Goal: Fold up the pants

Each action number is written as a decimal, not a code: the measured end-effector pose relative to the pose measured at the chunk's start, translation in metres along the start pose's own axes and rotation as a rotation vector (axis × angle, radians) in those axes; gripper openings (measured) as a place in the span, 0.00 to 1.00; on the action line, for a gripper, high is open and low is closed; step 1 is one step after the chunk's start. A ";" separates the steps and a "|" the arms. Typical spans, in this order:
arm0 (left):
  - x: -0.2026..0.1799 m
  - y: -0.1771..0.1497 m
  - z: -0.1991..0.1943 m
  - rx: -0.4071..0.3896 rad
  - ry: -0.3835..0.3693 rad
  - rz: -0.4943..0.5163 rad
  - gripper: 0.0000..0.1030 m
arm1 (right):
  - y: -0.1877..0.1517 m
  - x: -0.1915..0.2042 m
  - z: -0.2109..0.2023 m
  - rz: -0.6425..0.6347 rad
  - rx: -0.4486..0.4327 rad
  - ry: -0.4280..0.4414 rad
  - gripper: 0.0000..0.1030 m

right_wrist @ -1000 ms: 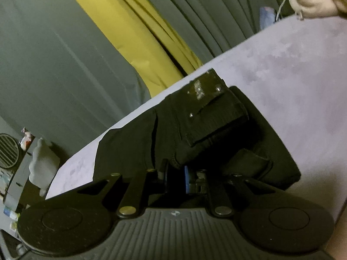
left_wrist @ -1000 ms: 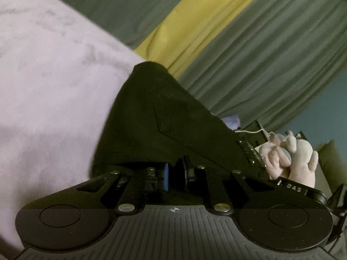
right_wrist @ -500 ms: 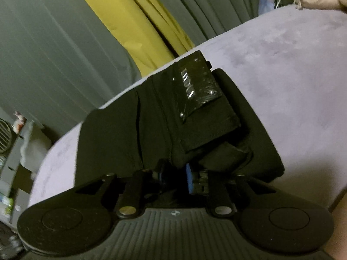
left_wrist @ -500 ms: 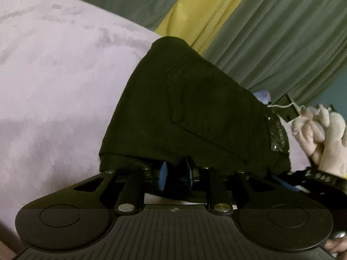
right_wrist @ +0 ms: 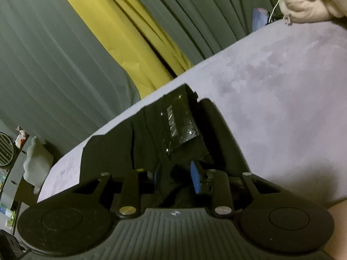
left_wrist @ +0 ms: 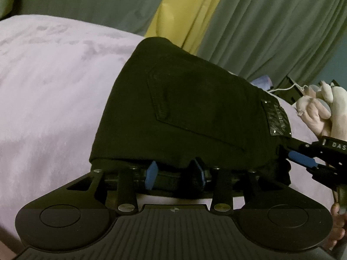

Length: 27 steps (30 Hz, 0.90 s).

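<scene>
The black pants (left_wrist: 190, 117) lie folded on the lilac bed cover (left_wrist: 49, 99), back pocket up, a shiny waist patch (left_wrist: 277, 117) at the right. My left gripper (left_wrist: 175, 173) sits at the near edge of the fold, its blue pads apart with black cloth between them. My right gripper (right_wrist: 176, 178) holds the waist end of the pants (right_wrist: 151, 143), its blue pads a little apart with bunched cloth between them. The right gripper also shows at the right of the left wrist view (left_wrist: 303, 160).
Grey and yellow curtains (left_wrist: 190, 13) hang behind the bed. A plush toy (left_wrist: 321, 106) with a white cord lies at the far right of the bed. A shelf with a fan and small objects (right_wrist: 13, 151) stands at the left of the right wrist view.
Both grippers have lowered the folded pants onto the bed cover. The jaws of both have opened slightly around the cloth. The fold now lies flatter.
</scene>
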<state>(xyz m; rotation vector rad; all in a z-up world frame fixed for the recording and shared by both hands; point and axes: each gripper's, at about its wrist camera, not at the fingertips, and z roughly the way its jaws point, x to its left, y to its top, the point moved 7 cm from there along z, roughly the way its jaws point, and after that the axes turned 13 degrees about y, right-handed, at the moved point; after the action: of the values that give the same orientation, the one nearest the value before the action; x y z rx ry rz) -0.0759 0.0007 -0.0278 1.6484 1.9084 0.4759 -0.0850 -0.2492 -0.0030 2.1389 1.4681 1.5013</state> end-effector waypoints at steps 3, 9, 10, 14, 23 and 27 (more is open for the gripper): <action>0.000 0.001 0.000 0.005 -0.001 -0.004 0.43 | -0.004 0.002 0.004 -0.040 0.014 -0.013 0.31; 0.001 0.009 -0.018 0.026 -0.162 -0.046 0.62 | -0.010 -0.001 0.013 -0.125 0.076 -0.060 0.32; 0.004 0.013 -0.023 0.036 -0.220 -0.071 0.64 | -0.010 0.000 0.013 -0.152 0.092 -0.066 0.32; 0.034 0.039 -0.046 0.006 -0.365 -0.187 0.80 | -0.005 -0.009 0.009 -0.199 0.136 -0.153 0.44; 0.074 0.081 0.022 0.065 -0.276 -0.155 0.85 | 0.028 -0.038 0.025 -0.070 0.145 0.050 0.82; 0.077 0.080 0.062 0.150 -0.317 -0.160 0.84 | 0.041 -0.066 0.045 0.038 0.192 0.108 0.82</action>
<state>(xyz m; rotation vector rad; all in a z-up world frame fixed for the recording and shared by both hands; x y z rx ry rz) 0.0186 0.0849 -0.0417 1.5397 1.8508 0.0045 -0.0257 -0.3032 -0.0435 2.2350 1.6804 1.5695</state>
